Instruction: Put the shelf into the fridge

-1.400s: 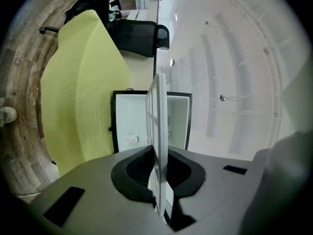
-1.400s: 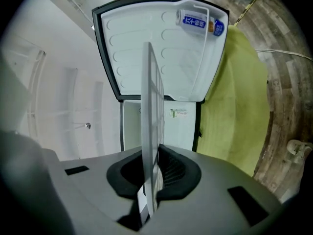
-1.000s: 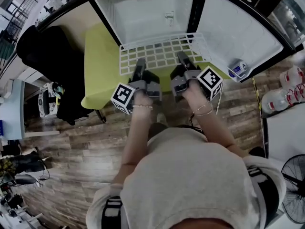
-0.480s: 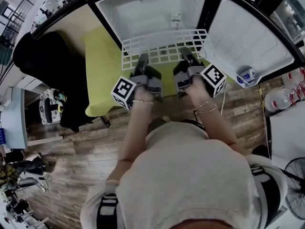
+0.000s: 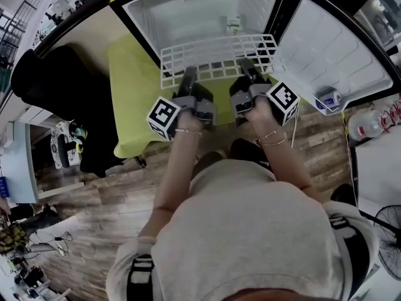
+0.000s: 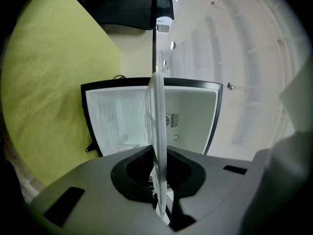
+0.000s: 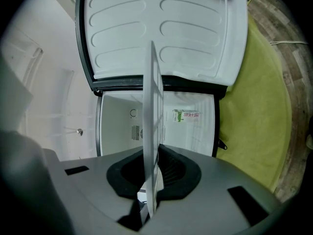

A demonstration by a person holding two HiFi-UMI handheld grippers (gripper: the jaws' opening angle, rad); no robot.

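The open fridge (image 5: 188, 11) stood with its white cavity facing the person, and its door (image 5: 338, 49) was swung wide to the right. A small bottle (image 5: 328, 98) sat in the door's lower pocket. A yellow-green cloth (image 5: 135, 86) spread under and to the left of the fridge.

The white wire shelf (image 5: 216, 55) was held flat in front of the cavity. Its long axis ran left to right across the person, and its far long edge pointed into the opening, reaching over the lower part of the white interior. Both gripper views showed it edge-on as a thin white blade aimed straight at the cavity.

The left gripper (image 5: 189, 75) was clamped on the near edge of the shelf toward its left end. The right gripper (image 5: 245, 66) was clamped on the same edge toward its right end. In each gripper view the wire sat pinched between the two dark pads. A small green-printed label (image 5: 233, 22) hung on the fridge's back wall.

Compared with a second before, the shelf and both grippers had moved forward, with the far edge now farther over the interior. The grips were unchanged and the shelf was still level.
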